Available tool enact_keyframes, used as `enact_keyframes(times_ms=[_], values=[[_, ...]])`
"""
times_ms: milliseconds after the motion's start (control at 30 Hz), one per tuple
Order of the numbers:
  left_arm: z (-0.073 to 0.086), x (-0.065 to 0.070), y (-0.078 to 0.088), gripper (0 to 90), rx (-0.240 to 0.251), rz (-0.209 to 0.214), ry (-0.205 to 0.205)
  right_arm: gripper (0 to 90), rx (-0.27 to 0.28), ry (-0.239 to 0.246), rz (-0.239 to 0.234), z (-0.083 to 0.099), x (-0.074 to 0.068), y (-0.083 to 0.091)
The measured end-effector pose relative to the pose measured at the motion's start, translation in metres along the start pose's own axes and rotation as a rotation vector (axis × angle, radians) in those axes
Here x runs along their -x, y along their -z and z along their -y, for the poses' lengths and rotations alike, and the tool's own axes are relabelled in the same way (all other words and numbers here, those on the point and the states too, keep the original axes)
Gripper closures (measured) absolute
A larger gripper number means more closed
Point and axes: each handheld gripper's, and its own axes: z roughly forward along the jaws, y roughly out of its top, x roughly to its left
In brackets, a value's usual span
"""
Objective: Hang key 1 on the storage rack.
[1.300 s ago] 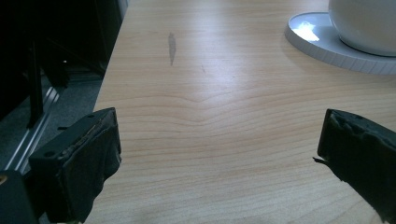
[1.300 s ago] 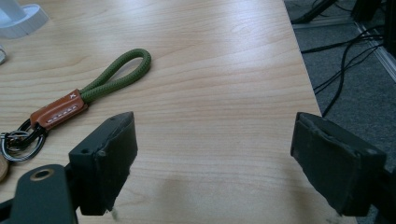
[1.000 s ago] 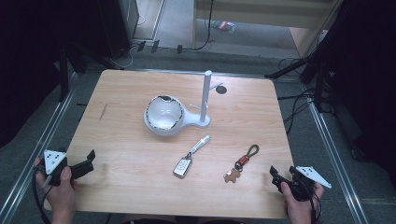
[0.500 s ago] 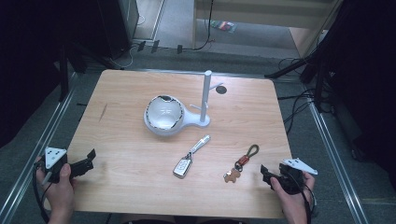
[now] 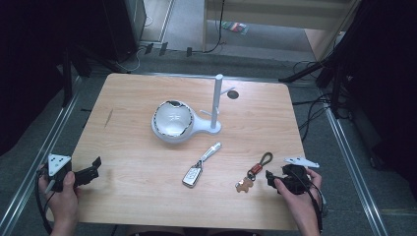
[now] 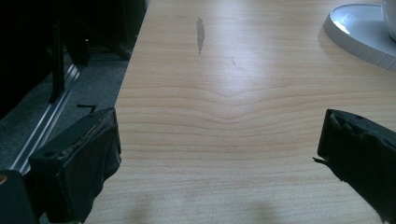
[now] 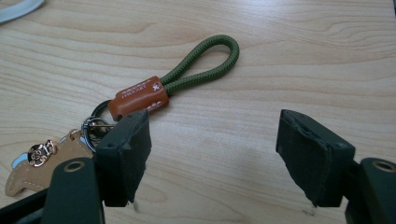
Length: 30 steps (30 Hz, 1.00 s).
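A keychain (image 5: pixel 253 172) lies at the table's front right: a green rope loop (image 7: pixel 205 60), an orange-brown leather tag (image 7: pixel 137 97) and a small tan charm (image 7: pixel 32 163). My right gripper (image 5: pixel 269 178) is just to its right, held in a hand. In the right gripper view its jaws (image 7: pixel 215 140) stand open over bare wood, and the left jaw covers the key ring's edge. They have just been closing a little, with nothing between them. My left gripper (image 5: pixel 93 169) rests open at the front left, its jaws (image 6: pixel 219 140) wide apart over bare wood.
A white stand with a bowl (image 5: pixel 171 120) and an upright post (image 5: pixel 217 101) sits mid-table; its base edge (image 6: pixel 359 32) is far off in the left gripper view. A car key fob (image 5: pixel 193 176) with a silver strap lies in front of it. The wooden table (image 5: pixel 123 98) ends at metal rails on both sides.
The right hand has moved its gripper left from the table's right edge up to the keychain, lifting slightly. The left gripper has stayed put.
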Motion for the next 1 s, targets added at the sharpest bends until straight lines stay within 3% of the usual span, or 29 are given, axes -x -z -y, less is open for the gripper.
enact_keyframes(times_ms=[500,1000], values=[[0.000,0.001,-0.001,0.0,-0.005,0.001,-0.015,32.2,-0.087,0.013,-0.010,-0.015,-0.007,-0.011],[-0.001,-0.001,-0.001,0.0,-0.007,0.014,0.006,38.9,-0.247,-0.068,0.014,-0.041,-0.012,-0.023]])
